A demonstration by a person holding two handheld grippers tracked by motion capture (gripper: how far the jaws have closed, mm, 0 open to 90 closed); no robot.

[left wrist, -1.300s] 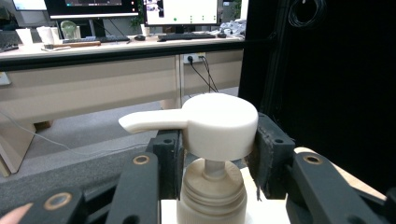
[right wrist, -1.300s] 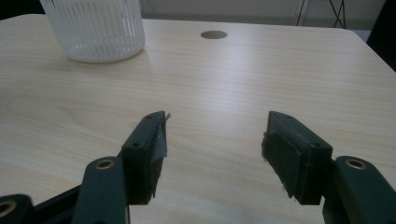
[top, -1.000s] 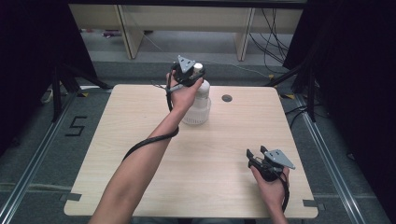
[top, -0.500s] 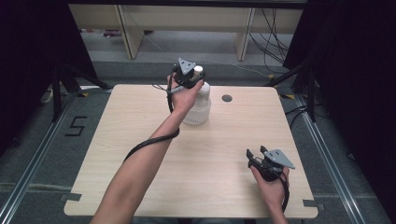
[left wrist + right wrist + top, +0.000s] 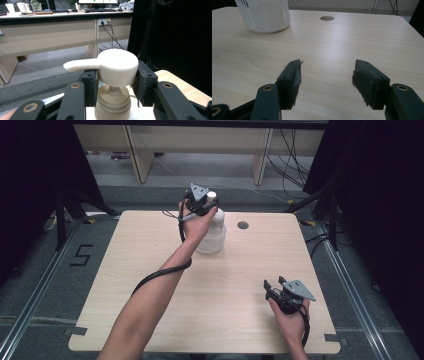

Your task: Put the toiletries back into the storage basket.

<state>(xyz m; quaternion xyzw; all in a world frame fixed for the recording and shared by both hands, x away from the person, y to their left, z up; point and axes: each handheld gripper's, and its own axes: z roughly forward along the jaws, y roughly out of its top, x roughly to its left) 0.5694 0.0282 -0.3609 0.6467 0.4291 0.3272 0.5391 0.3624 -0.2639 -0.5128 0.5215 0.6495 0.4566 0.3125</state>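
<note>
A white pump bottle (image 5: pixel 214 234) stands upright toward the far middle of the light wooden table (image 5: pixel 125 270). My left gripper (image 5: pixel 201 204) is at its top, shut on the pump head. In the left gripper view the round white pump head (image 5: pixel 117 66) sits between the two black pads, which touch its sides, and its spout points left. The beige collar (image 5: pixel 112 103) shows beneath it. My right gripper (image 5: pixel 273 286) rests low near the front right of the table, open and holding nothing. The right gripper view shows its jaws spread wide (image 5: pixel 327 75) over bare wood, with the ribbed bottle base (image 5: pixel 265 15) far ahead on the left.
A round cable hole (image 5: pixel 243 225) lies in the tabletop just right of the bottle, also seen as the hole (image 5: pixel 327 18). Wooden desk legs (image 5: pixel 137 155) and cables (image 5: pixel 290 150) stand on the floor beyond the far edge. Black frame posts flank the table.
</note>
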